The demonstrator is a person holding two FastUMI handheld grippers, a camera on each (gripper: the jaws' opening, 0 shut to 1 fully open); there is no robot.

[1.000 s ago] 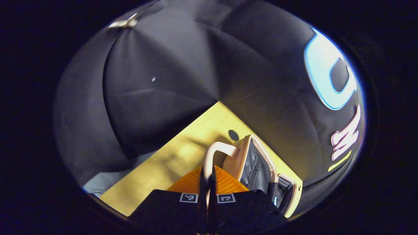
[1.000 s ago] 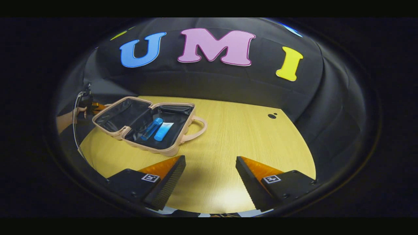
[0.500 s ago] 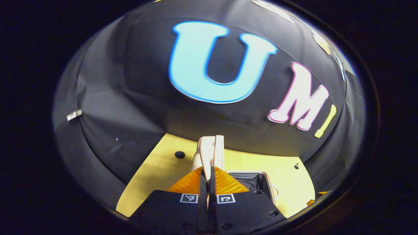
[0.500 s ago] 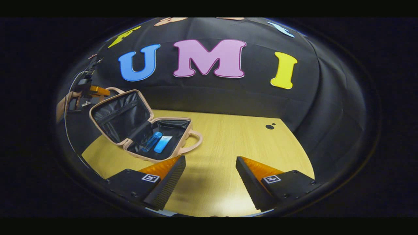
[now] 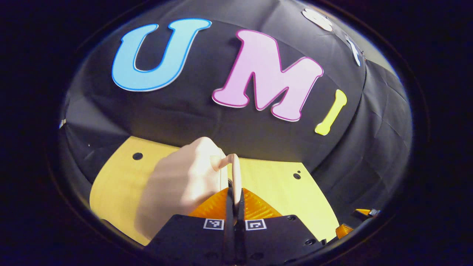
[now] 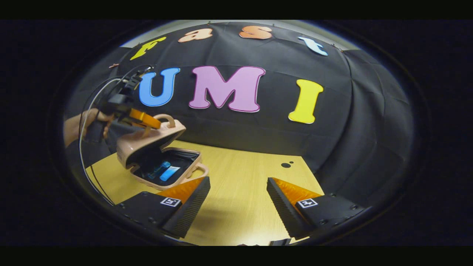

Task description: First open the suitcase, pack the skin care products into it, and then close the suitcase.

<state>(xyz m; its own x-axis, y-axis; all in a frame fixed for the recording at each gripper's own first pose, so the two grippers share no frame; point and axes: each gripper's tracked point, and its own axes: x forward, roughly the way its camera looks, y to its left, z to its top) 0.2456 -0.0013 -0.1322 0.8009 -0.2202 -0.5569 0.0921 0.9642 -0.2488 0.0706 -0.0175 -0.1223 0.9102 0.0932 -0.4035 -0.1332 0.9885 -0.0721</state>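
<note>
Left gripper [image 5: 233,192]: your fingers are pressed together on the lid handle [image 5: 235,173], pinching it from both sides. In right gripper view the same gripper [image 6: 146,121] is at far left, w/ your hand [image 6: 79,125] behind it.
Right gripper [image 6: 238,199]: fingers spread wide, nothing btw. them; it hovers over the near part of the table [image 6: 236,207].
Suitcase [image 6: 162,155]: pink, at left side of the table, half open. The base lies flat on the wood; its own handle [image 6: 201,170] points toward the near right.
Lid [image 6: 147,138]: tilted over the base, held up by the handle at its top; gap to the base is open on the right side. In left gripper view the lid's outer shell [image 5: 181,181] is just left of your fingers.
Skin care products: blue bottle [image 6: 157,170] and light blue tube [image 6: 170,173] lie side by side inside the base, touching or almost, I cannot tell which.
Cable [image 6: 87,122]: loops from the left gripper down at far left.
</note>
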